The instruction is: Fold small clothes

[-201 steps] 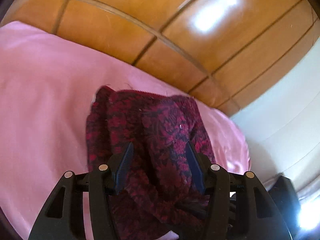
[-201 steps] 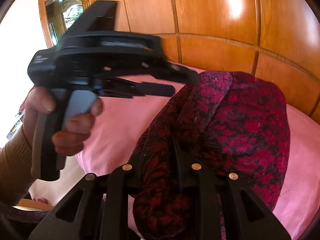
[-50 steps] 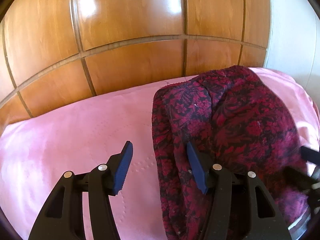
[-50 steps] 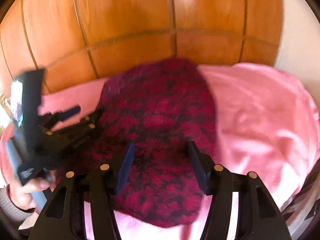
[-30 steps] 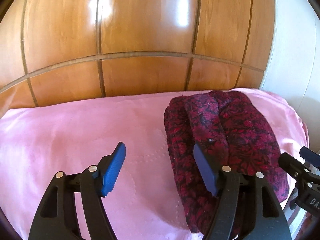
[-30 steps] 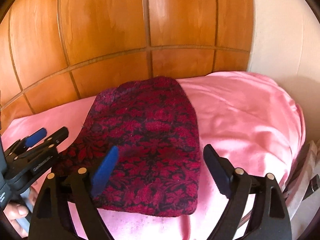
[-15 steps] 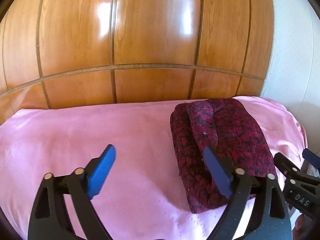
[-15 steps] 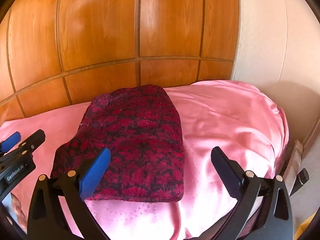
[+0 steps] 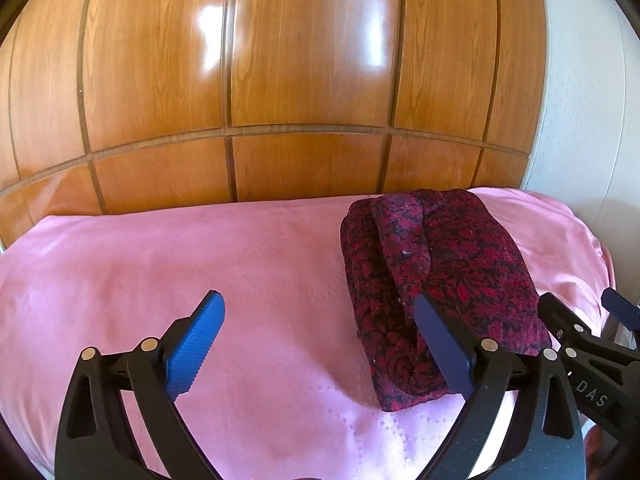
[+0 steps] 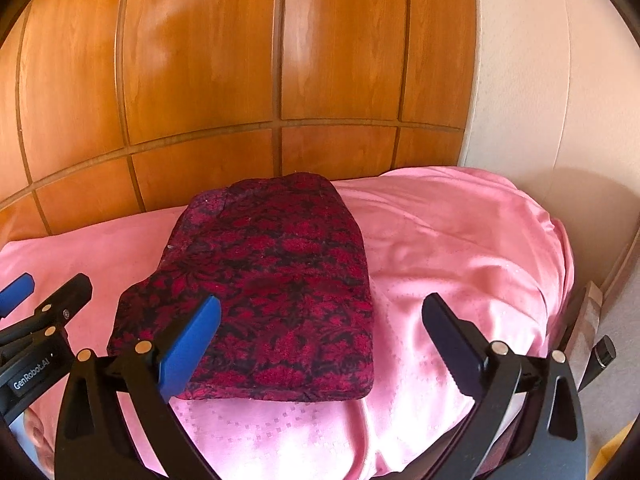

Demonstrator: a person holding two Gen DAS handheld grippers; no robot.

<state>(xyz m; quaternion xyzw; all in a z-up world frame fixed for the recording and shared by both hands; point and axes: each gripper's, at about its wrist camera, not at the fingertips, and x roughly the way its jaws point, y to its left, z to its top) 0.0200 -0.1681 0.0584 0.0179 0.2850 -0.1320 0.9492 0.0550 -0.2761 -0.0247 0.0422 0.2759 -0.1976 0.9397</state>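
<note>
A dark red and black patterned garment (image 9: 436, 280) lies folded into a thick rectangle on the pink cloth (image 9: 200, 264); it also shows in the right wrist view (image 10: 272, 280). My left gripper (image 9: 316, 312) is open and empty, pulled back above the cloth just left of the garment. My right gripper (image 10: 320, 314) is open and empty, hovering over the garment's near right corner. The right gripper shows at the left wrist view's right edge (image 9: 580, 340), and the left gripper at the right wrist view's left edge (image 10: 36, 312).
A wooden panelled wall (image 9: 280, 100) stands right behind the pink-covered surface. A pale wall (image 10: 540, 100) rises on the right. The pink cloth drops off at its right edge (image 10: 560, 272), with floor and a small dark object (image 10: 604, 350) beyond.
Both grippers let go of the garment, opened wide and drew back and up. The folded garment stays flat on the pink cloth.
</note>
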